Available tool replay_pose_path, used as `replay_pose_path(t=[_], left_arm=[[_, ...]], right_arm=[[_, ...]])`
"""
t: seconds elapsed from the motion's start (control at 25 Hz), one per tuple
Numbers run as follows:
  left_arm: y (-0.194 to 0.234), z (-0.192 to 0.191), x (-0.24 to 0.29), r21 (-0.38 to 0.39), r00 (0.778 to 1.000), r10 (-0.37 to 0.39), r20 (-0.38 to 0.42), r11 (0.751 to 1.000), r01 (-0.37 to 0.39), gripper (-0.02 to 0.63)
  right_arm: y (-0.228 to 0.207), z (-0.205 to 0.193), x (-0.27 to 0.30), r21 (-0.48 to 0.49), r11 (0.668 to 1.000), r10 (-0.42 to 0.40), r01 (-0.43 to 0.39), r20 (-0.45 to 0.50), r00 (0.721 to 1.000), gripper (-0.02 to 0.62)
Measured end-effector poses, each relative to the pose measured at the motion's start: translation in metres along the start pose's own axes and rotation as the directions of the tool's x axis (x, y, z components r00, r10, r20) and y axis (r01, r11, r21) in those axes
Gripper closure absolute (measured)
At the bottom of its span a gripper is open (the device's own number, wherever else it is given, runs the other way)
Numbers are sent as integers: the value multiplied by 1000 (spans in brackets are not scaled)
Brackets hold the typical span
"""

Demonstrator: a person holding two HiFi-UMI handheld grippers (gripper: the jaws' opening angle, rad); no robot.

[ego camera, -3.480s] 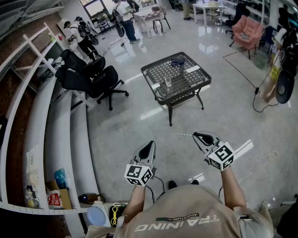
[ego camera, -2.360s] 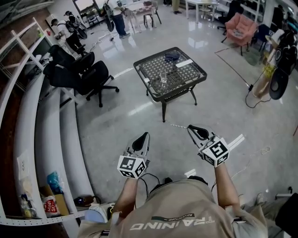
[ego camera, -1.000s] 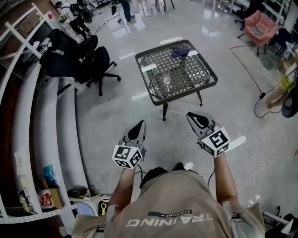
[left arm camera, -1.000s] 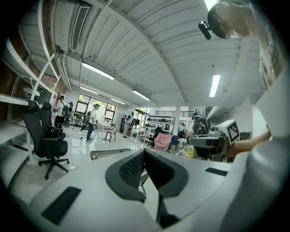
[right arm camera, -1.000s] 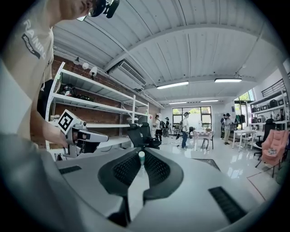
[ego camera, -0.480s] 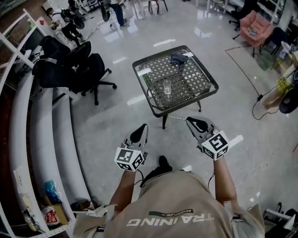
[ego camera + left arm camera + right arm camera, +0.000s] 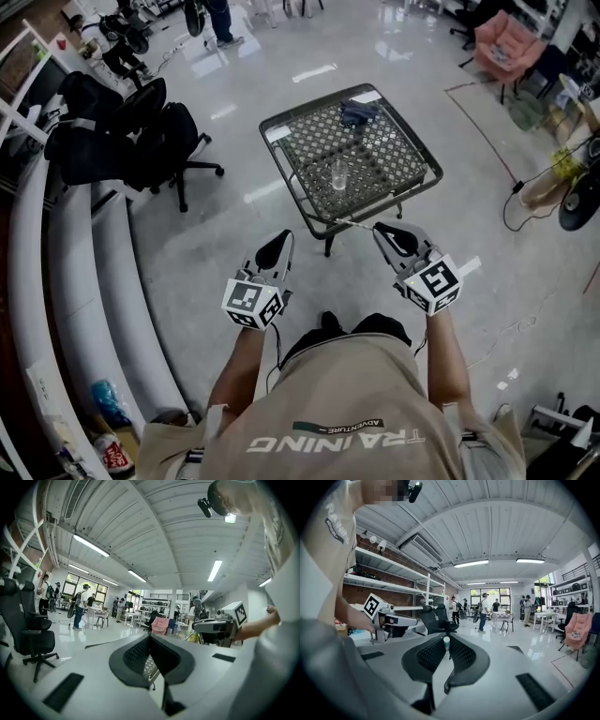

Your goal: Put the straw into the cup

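A clear glass cup (image 7: 338, 174) stands upright near the middle of the black mesh-top table (image 7: 403, 150). My right gripper (image 7: 381, 229) is shut on a thin white straw (image 7: 352, 223), which sticks out to the left over the table's near edge, short of the cup. The straw's end (image 7: 446, 642) shows between the pads in the right gripper view. My left gripper (image 7: 282, 237) hangs over the floor left of the table's near corner, shut and holding nothing. The left gripper view shows its pads (image 7: 136, 654) meeting at the tips.
A dark cloth (image 7: 358, 112) lies at the table's far side. Black office chairs (image 7: 141, 131) stand to the left beside curved white benches (image 7: 66, 281). A pink armchair (image 7: 506, 47) and a fan (image 7: 581, 192) with cables are at the right. People stand far back.
The person has walked toward the table, which now lies closer under the view. Both grippers have travelled forward with them, and the straw's tip now reaches the table's near edge.
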State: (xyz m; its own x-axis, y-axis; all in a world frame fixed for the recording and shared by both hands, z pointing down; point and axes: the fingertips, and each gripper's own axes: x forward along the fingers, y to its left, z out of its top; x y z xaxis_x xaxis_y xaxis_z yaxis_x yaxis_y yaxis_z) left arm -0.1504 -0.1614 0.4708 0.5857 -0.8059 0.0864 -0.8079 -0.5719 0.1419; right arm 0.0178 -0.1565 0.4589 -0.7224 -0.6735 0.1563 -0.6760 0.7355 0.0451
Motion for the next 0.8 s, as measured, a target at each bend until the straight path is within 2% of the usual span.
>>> replay_pose_path(t=[0.28,0.52,0.8], left_arm=[[19,-5,16,-19,1000,-8,-20,1000,8,589],[22,-5,40,-17,999,-10,-31,1000,10,589],[39,7,78,-7,999,24,-30,1000,-25,589]], right_arm=[[-7,-2,21,8,1000,4,-4,-17,1000,560],[-32,-6,34,21,1000,14,-14,-11,1000,560],[-76,2,66,-4,999,44,-44,12,999,560]])
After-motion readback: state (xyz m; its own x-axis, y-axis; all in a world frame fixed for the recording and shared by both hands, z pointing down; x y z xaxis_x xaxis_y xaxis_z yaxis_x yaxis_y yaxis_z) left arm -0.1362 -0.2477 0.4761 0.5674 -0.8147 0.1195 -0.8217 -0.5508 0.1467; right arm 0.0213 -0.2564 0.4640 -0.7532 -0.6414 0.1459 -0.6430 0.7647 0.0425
